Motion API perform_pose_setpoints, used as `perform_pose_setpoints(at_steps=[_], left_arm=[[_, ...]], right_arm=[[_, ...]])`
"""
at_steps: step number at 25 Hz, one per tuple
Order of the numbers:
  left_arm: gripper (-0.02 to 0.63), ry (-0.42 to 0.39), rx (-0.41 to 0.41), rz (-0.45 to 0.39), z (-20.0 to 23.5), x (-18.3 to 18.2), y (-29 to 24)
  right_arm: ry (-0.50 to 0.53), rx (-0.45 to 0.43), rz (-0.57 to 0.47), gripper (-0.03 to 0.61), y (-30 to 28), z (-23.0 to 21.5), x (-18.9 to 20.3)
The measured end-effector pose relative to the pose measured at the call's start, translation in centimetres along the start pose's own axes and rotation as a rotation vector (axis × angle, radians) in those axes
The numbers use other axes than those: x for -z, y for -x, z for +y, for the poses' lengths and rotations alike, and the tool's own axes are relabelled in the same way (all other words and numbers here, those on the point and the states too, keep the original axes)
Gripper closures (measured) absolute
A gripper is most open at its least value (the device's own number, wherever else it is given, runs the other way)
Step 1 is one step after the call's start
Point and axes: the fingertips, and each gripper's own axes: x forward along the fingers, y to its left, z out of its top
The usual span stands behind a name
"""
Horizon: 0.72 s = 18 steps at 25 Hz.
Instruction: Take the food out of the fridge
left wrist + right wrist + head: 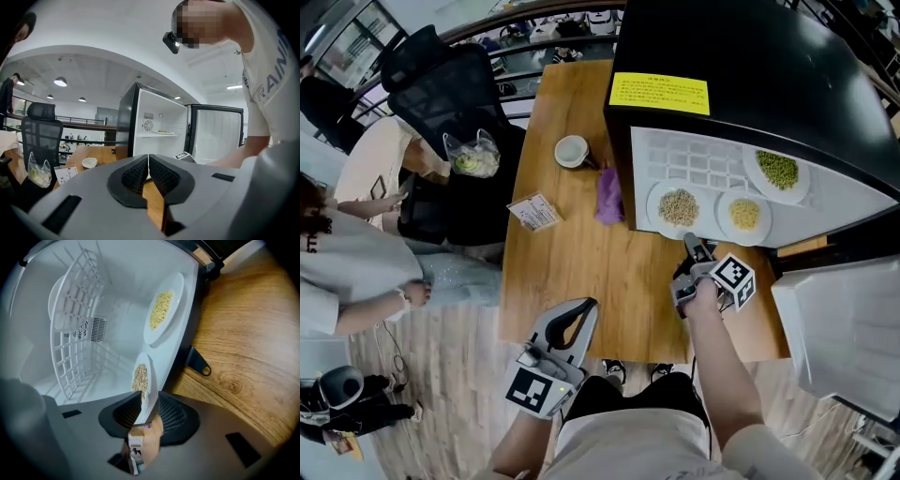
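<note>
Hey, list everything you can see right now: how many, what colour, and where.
fridge: one, black, white inside, door open, on the table
table: one, wooden
beige-grain plate: one, white, fridge floor
yellow-grain plate: one, white, fridge floor
green-pea plate: one, white, on the wire shelf
wire shelf: one, white, in the fridge
label: one, yellow, fridge top
cup: one, white, on the table
cloth: one, purple, beside the fridge
card: one, white, on the table
office chair: one, black, left of the table
bag: one, clear, on the chair
left gripper: grey, shut, empty
right gripper: grey, open around the beige-grain plate's rim
</note>
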Motion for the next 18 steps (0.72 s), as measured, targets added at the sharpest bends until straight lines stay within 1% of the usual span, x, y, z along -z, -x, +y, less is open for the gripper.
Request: perform_pose_setpoints(at_steps=[4, 8, 10, 12, 14, 18], left_arm=[[0.6, 0.004, 0.002, 0.002, 0.3, 0.3, 0.0], [0.6, 0.026, 0.001, 0.016, 0.0, 0.9, -0.4], [0.6, 0.014, 0.002, 0.011, -0.1, 1.1, -0.5], [0.6, 0.008, 0.005, 0.006, -0.1, 1.0, -0.4], [0.6, 0.009, 0.008, 0.006, -0.2, 1.0, -0.2], [0.6, 0.006, 0.017, 0.005, -0.6, 1.0, -0.3]], right_arm=[[-0.029, -0.002, -0.005, 0.467, -0.6, -0.2, -0.3], [-0.038, -0.008, -0.004, 0.517, -1.1, -0.5, -0.7], [-0.042, -0.015, -0.003, 0.539, -1.2, -0.4, -0.8], [-0.067, -0.027, -0.007, 0.545, -1.0, -0.3, -0.8], [-0.085, -0.052, -0.016, 0.548, -0.7, 0.0, -0.8], [-0.076, -0.142, -0.043, 0.554, 0.0, 1.4, -1.2]])
